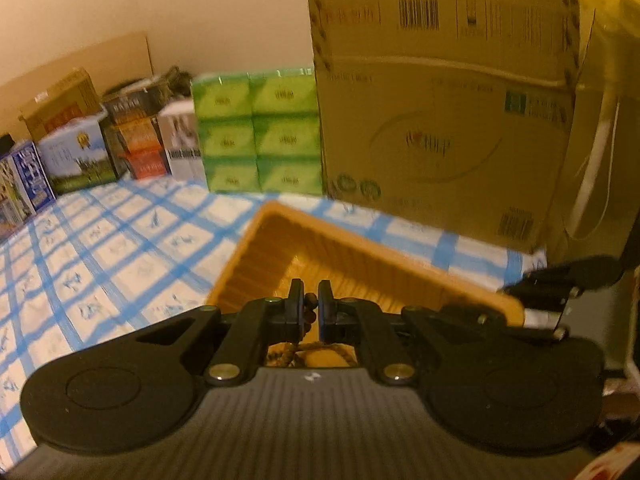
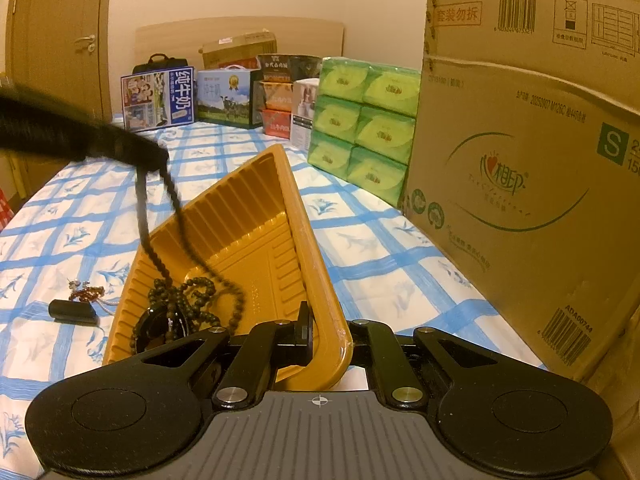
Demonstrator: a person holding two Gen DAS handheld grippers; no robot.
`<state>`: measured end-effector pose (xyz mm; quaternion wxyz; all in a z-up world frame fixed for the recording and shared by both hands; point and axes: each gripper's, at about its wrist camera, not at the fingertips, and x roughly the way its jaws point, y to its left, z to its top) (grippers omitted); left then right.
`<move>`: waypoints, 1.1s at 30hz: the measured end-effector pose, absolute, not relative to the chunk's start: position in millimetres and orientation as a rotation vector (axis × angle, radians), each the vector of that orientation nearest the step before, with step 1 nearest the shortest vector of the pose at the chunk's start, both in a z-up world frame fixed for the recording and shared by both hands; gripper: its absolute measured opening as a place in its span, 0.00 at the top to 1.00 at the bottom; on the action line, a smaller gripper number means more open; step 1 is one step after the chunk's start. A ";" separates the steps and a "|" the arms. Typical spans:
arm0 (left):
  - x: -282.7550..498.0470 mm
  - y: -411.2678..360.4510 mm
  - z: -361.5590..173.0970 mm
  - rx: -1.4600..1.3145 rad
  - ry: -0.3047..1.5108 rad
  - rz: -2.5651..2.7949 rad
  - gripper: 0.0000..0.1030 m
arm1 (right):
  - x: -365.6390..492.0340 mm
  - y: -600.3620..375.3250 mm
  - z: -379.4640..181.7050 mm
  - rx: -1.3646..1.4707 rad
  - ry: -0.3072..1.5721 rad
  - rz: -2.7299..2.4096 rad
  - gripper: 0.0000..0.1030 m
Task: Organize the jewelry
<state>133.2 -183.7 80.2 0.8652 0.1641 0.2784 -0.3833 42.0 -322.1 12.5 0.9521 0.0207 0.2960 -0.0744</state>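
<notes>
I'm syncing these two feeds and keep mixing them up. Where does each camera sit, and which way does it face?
Left wrist: rides the left gripper, above the yellow tray, facing the cardboard box; its fingers pinch the bead necklace.
Right wrist: rides the right gripper, clamping the tray's near rim, looking along it; left gripper dangles the necklace.
Shared: tray, necklace, green tissue packs, box.

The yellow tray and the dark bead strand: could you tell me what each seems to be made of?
The yellow tray looks like thin moulded plastic, semi-glossy, judging by its ribbed walls and rolled rim. The dark bead strand held by the left gripper seems to be matte brown wooden beads on a cord, though seeds or resin cannot be ruled out.
</notes>
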 end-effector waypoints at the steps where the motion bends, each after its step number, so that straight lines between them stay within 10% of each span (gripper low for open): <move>1: 135.5 -183.7 76.1 0.343 0.596 -0.805 0.94 | 41.8 -322.0 12.5 0.042 0.602 -0.151 0.93; 33: 156.1 -1.0 1.7 0.192 0.788 -0.303 0.82 | 41.9 -321.6 11.9 0.045 0.607 -0.159 0.93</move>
